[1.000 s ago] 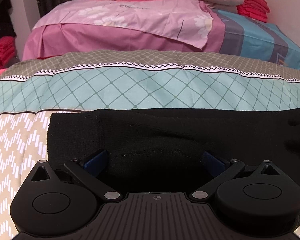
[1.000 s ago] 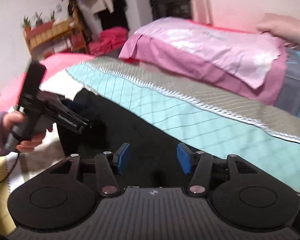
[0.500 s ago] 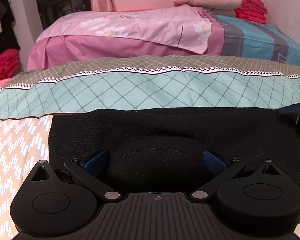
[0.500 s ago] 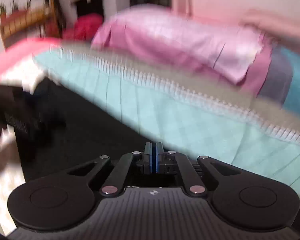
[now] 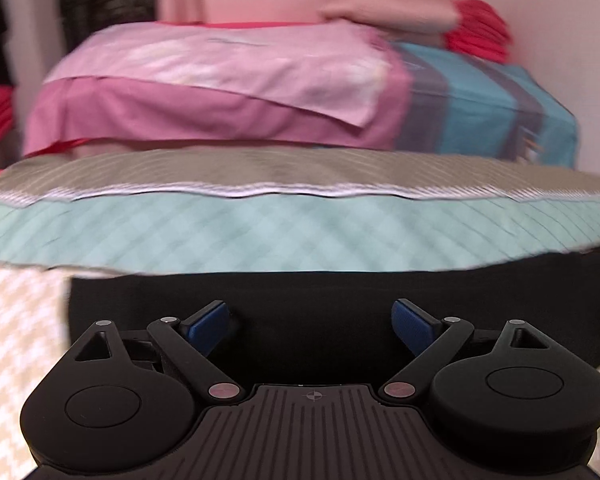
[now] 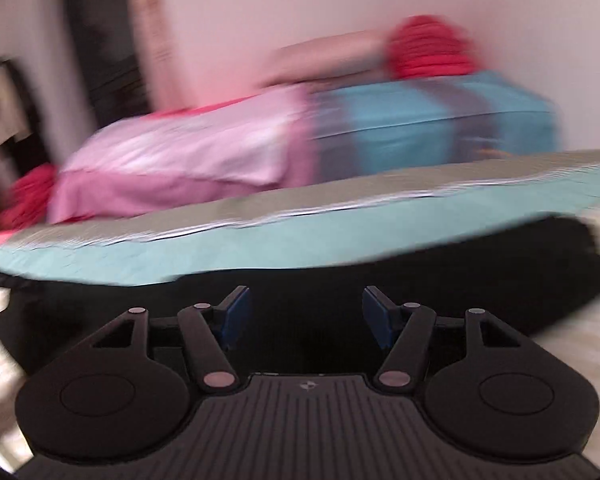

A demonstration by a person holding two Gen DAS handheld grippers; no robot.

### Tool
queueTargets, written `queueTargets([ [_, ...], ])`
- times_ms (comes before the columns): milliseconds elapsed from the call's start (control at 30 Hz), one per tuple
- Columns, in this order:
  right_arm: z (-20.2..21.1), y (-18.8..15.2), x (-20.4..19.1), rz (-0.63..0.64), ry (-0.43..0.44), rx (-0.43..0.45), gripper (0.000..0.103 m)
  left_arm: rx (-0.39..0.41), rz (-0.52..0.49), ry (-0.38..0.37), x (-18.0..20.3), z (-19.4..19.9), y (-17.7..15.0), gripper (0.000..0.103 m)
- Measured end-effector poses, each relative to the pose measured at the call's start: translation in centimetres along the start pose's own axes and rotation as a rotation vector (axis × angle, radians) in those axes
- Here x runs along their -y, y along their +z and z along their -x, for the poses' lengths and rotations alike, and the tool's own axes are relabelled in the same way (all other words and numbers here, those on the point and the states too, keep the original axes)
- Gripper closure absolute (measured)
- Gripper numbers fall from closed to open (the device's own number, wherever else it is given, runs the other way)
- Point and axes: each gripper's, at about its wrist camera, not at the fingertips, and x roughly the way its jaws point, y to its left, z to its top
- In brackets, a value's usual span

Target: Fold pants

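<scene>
The black pants (image 5: pixel 312 296) lie flat on the patterned bed cover as a wide dark band, seen also in the right wrist view (image 6: pixel 440 276). My left gripper (image 5: pixel 312 320) is open, its blue pads (image 5: pixel 208 320) spread just above the pants' near edge, holding nothing. My right gripper (image 6: pixel 306 316) is open too, its blue pads (image 6: pixel 234 314) apart over the dark cloth, empty. Both views are blurred by motion.
The bed cover has a teal checked band (image 5: pixel 260 232) and a grey band behind the pants. A stack of folded pink and blue bedding (image 5: pixel 260 92) sits further back, with red cloth (image 5: pixel 480 40) on top against the wall.
My right gripper, shut half a second ago, has opened and swung right. My left gripper stays open and has dropped lower and closer to the pants.
</scene>
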Motion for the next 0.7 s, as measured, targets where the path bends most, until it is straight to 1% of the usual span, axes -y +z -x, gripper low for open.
queueTargets([
  [33,0.5,0.1,1.4,0.007,-0.072,0.021,0.036,-0.008,-0.029,-0.003,1.1,-0.7,0.1,0.000],
  [100,0.1,1.0,4.2,-0.005,-0.227,0.031,0.036,-0.033,-0.069,-0.001,2.8,-2.4,0.0,0.000],
  [133,-0.4,1.6,5.6,-0.021,-0.278,0.042,0.036,-0.051,-0.078,0.000,3.3,-3.2,-0.3,0.000],
  [200,-2.0,2.5,7.9,-0.044,-0.340,0.036,0.036,-0.085,-0.087,0.020,3.9,-4.8,-0.9,0.000],
  [300,-5.3,3.1,9.8,-0.006,-0.397,0.004,0.038,-0.061,-0.113,0.046,4.1,-5.4,-2.0,0.000],
  [333,-6.3,3.0,10.2,-0.004,-0.408,-0.013,0.040,-0.058,-0.113,0.050,4.1,-5.4,-2.1,0.000],
  [400,-7.9,2.3,10.8,0.010,-0.409,-0.046,0.070,-0.064,-0.105,0.048,4.1,-5.4,-1.9,0.000],
  [433,-8.0,1.9,10.7,0.032,-0.421,-0.040,0.079,-0.069,-0.102,0.046,4.0,-5.4,-1.8,0.000],
  [467,-7.7,1.8,10.6,0.048,-0.415,-0.019,0.086,-0.072,-0.101,0.047,3.9,-5.4,-1.6,0.000],
  [500,-7.2,2.0,10.5,0.054,-0.407,0.004,0.087,-0.073,-0.103,0.049,4.0,-5.4,-1.6,0.000],
  [533,-6.4,2.3,10.5,0.050,-0.393,0.043,0.091,-0.073,-0.104,0.051,4.0,-5.4,-1.5,0.000],
  [600,-4.7,3.2,10.7,0.029,-0.373,0.112,0.092,-0.065,-0.103,0.054,4.1,-5.3,-1.7,0.000],
  [633,-4.3,3.6,10.9,0.020,-0.377,0.140,0.092,-0.059,-0.099,0.055,4.1,-5.3,-1.8,0.000],
  [667,-4.3,3.7,11.1,0.008,-0.382,0.152,0.091,-0.054,-0.092,0.058,4.1,-5.3,-1.9,0.000],
  [700,-5.1,3.7,11.6,-0.007,-0.382,0.126,0.089,-0.048,-0.086,0.062,4.1,-5.3,-2.1,0.000],
])
